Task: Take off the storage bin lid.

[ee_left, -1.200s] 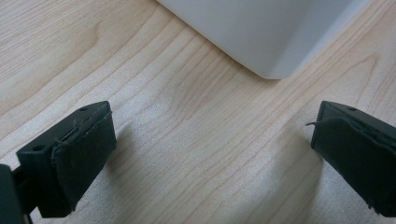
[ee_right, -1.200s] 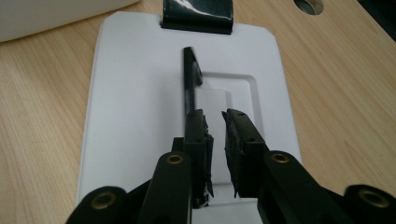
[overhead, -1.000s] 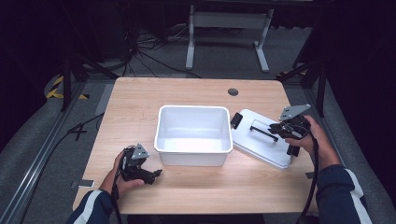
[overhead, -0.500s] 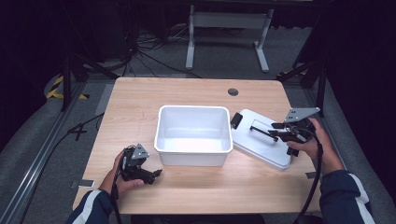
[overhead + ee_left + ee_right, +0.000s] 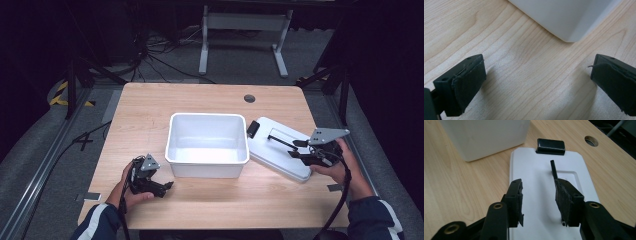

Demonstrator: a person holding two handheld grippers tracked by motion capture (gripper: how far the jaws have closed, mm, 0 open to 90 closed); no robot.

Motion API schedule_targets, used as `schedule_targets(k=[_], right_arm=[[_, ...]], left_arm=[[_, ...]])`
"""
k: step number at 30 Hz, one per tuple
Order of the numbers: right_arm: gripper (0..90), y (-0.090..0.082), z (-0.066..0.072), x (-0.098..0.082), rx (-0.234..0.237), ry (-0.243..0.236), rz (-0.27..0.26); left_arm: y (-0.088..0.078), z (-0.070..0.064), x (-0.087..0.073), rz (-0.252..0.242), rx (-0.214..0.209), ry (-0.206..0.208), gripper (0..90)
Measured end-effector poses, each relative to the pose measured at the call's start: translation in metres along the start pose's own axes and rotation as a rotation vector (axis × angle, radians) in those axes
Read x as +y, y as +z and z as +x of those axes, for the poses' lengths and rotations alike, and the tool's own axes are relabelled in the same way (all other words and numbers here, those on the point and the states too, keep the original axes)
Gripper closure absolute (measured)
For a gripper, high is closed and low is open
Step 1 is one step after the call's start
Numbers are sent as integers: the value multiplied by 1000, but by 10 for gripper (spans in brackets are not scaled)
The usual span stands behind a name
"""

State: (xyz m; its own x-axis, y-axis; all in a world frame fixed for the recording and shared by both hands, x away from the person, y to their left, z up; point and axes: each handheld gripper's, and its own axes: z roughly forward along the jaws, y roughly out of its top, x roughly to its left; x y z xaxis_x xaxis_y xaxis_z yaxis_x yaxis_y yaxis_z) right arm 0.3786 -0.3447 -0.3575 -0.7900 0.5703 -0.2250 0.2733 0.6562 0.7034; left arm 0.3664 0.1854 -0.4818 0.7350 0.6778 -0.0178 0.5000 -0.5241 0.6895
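The white lid (image 5: 280, 147) lies flat near the table's (image 5: 150, 107) right edge, one long side just beside the white bin (image 5: 207, 145) that stands at the middle of the table. A black clip (image 5: 253, 129) sits on the lid's far end, and a black handle bar (image 5: 553, 169) runs along its top.

The right gripper (image 5: 300, 149) hangs over the lid's near right part — its jaws have just been opening and stand partly apart, with nothing pressed between them; in the right gripper view the handle bar runs just beside the right-hand jaw, and whether they touch I cannot tell.

The left gripper (image 5: 167, 186) rests low at the table's near left corner, jaws wide apart over bare wood, the bin's near corner (image 5: 571, 27) just ahead of them.

Open wood runs along the whole far edge, broken by a cable hole (image 5: 249, 98) toward the far right corner, and along the left edge and the near edge between the two hands. The table is pale wood grain; around it lie grey floor, loose cables (image 5: 150, 55) and a metal stand (image 5: 245, 30) in a dark room.
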Motion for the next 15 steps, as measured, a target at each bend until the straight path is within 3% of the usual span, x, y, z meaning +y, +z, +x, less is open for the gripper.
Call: schedule_targets(k=[12, 15], right_arm=[[421, -13, 28, -46, -45, -12, -10], [361, -14, 35, -63, -47, 27, -14]], left_arm=[[0, 1, 1, 0, 5, 8, 2], [0, 1, 1, 0, 5, 8, 2]])
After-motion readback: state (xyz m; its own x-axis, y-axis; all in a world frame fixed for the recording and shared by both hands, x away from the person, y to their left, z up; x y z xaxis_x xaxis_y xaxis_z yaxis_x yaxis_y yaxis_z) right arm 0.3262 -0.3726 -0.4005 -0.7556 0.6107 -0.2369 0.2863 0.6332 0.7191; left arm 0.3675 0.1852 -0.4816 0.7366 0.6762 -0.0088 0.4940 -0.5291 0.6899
